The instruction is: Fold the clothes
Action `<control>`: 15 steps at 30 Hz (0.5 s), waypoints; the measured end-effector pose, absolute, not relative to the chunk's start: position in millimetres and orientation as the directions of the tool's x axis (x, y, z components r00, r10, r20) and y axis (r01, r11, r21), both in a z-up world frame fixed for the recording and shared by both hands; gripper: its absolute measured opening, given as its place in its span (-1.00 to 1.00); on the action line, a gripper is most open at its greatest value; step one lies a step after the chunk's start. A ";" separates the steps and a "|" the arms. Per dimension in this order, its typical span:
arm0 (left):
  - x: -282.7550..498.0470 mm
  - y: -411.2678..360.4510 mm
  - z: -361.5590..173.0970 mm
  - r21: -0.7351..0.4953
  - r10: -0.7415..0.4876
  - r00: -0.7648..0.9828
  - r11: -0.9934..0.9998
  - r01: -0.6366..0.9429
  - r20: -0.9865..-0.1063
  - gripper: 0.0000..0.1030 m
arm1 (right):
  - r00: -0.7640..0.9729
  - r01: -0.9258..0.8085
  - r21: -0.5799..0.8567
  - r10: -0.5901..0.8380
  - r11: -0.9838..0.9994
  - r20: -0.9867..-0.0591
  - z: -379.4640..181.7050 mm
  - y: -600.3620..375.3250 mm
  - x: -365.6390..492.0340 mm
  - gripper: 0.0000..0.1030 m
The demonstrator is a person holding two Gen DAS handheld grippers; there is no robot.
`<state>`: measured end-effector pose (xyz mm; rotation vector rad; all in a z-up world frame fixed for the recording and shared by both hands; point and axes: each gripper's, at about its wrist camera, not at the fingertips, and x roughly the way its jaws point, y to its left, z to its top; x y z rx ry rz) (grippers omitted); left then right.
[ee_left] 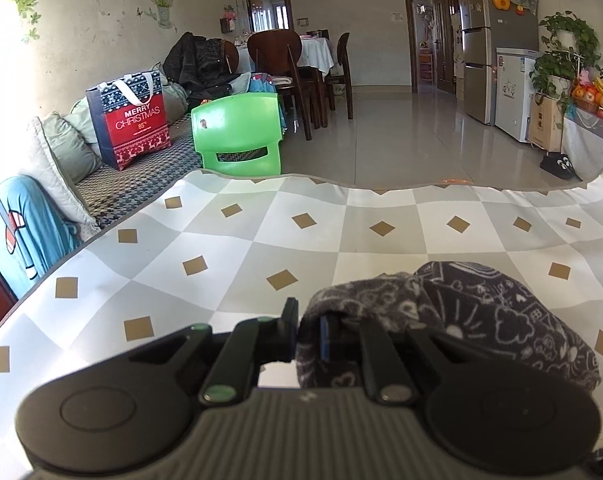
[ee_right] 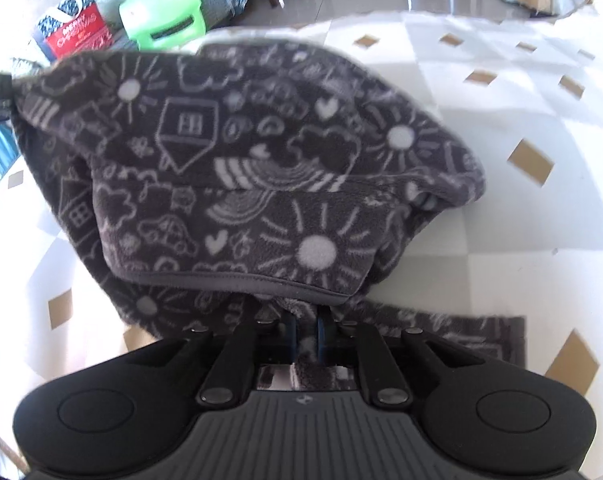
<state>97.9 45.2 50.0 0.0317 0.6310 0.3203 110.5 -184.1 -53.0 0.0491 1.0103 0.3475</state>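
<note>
The fleece [ee_right: 237,168], dark grey with pale doodles of suns, houses and rainbows, is gripped at both ends above the checked cloth [ee_right: 501,92] on the table. The right gripper [ee_right: 306,334] has its blue-padded fingers [ee_right: 288,332] drawn narrow on a bunch of the fabric near the hem, and the garment spreads out ahead, doubled over itself. The left gripper [ee_left: 307,334] pinches another fold, which drapes over its right finger [ee_left: 324,336] and hangs to the right. Beyond the table edge stand a green stool [ee_left: 237,136] and a Christmas bag [ee_left: 131,120] on the sofa [ee_left: 141,176], then dining chairs [ee_left: 277,60].
</note>
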 end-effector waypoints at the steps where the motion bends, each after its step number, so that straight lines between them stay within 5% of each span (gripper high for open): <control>1: 97.3 46.9 50.7 0.131 0.314 0.756 0.947 -0.294 -0.574 -0.82 | 0.506 -0.246 0.193 0.295 0.950 -0.810 -47.4 -189.2 111.2 -0.84; 15: 61.8 31.6 81.7 0.191 0.363 0.786 0.932 -0.309 -0.500 -0.81 | 0.685 -0.031 0.215 0.177 0.976 -0.707 20.1 -286.6 106.5 -0.85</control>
